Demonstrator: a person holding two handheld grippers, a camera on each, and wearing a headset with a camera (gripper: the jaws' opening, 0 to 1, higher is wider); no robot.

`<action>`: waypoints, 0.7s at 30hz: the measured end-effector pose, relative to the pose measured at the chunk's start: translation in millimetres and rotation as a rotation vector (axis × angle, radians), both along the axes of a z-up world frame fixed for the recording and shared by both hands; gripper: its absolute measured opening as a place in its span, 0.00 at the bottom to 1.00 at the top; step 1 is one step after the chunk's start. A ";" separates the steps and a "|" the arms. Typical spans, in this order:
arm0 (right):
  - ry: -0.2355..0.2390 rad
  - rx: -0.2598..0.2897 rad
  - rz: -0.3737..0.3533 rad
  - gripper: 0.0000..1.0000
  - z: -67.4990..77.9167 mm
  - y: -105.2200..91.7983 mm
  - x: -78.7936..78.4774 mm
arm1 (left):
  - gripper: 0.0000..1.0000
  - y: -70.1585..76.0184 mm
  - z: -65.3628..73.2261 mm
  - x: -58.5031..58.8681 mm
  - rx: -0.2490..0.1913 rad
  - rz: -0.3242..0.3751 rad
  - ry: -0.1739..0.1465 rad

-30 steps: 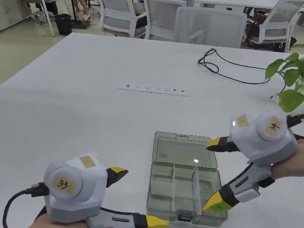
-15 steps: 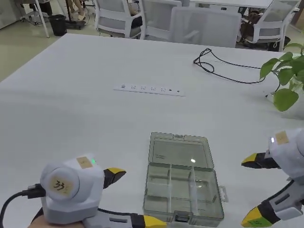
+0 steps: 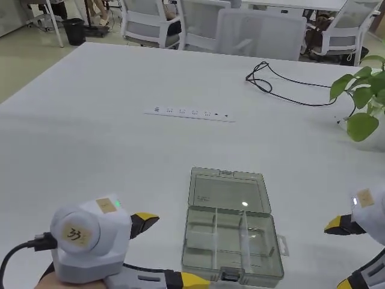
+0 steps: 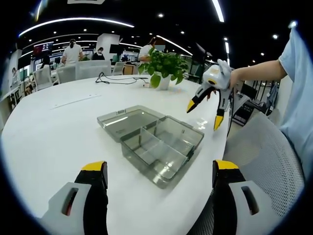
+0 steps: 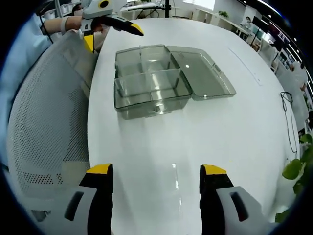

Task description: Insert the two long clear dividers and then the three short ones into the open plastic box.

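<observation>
Open clear plastic box [image 3: 204, 262] near the white table's [image 3: 120, 150] front edge, lid [image 3: 227, 191] lying flat behind it, clear dividers [image 3: 244, 238] standing inside, left gripper [image 3: 171, 250] just beside its left, right gripper [image 3: 340, 254] farther right, both with 2 jaws spread, empty.

Head view's edge crops the right gripper [image 3: 340, 255].

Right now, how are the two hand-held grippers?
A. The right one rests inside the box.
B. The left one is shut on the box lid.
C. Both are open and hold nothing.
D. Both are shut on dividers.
C: the left hand-held gripper and the right hand-held gripper each have jaws spread wide with nothing between them, apart from the box.
</observation>
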State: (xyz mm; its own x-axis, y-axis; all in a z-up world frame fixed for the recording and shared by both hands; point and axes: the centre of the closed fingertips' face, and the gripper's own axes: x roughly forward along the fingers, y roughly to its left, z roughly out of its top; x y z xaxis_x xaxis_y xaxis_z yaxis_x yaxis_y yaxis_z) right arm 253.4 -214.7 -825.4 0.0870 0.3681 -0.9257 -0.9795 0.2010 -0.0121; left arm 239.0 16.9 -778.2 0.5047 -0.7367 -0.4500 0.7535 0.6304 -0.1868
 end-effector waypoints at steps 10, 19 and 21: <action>0.009 -0.095 0.074 0.59 -17.8 -13.1 2.4 | 0.90 3.6 0.4 0.2 -0.002 0.011 -0.001; 0.020 -0.140 0.100 0.49 -28.6 -21.7 3.2 | 0.90 6.4 0.7 0.0 -0.007 0.025 -0.002; 0.024 -0.143 0.105 0.46 -28.7 -21.5 2.3 | 0.90 7.1 0.6 -0.2 -0.006 0.027 -0.001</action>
